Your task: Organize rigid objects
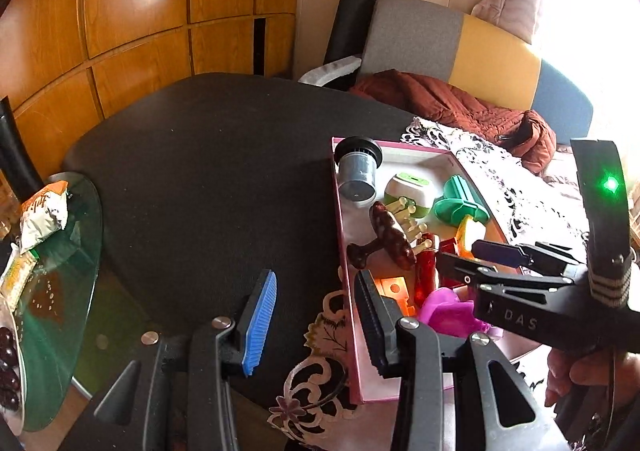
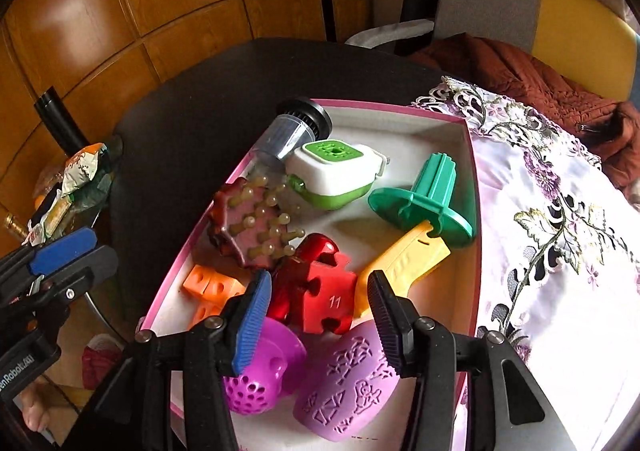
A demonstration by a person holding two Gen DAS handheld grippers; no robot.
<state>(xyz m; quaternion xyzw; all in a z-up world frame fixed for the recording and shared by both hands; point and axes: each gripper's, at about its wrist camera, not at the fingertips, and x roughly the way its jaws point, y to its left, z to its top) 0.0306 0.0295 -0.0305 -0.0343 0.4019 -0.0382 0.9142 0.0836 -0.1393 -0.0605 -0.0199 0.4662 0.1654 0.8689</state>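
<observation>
Right wrist view: right gripper [image 2: 320, 315] hovers, jaws apart and empty, over the pink box [image 2: 472, 171].
Descend squarely on the red puzzle piece [image 2: 324, 291]; left gripper [image 1: 316, 323], also apart and empty, steadies the rim.

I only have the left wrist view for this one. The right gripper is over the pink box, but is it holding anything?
Observer: No. In the right wrist view, the right gripper is open with nothing between its pads, above the pink box.
Operator: What lies directly ahead of its fingers?
Observer: A red puzzle-shaped block marked 11.
Operator: And the pink lump at the near end of the box?
Observer: It is two things: a magenta perforated piece and a lilac embossed oval piece, side by side.
</observation>
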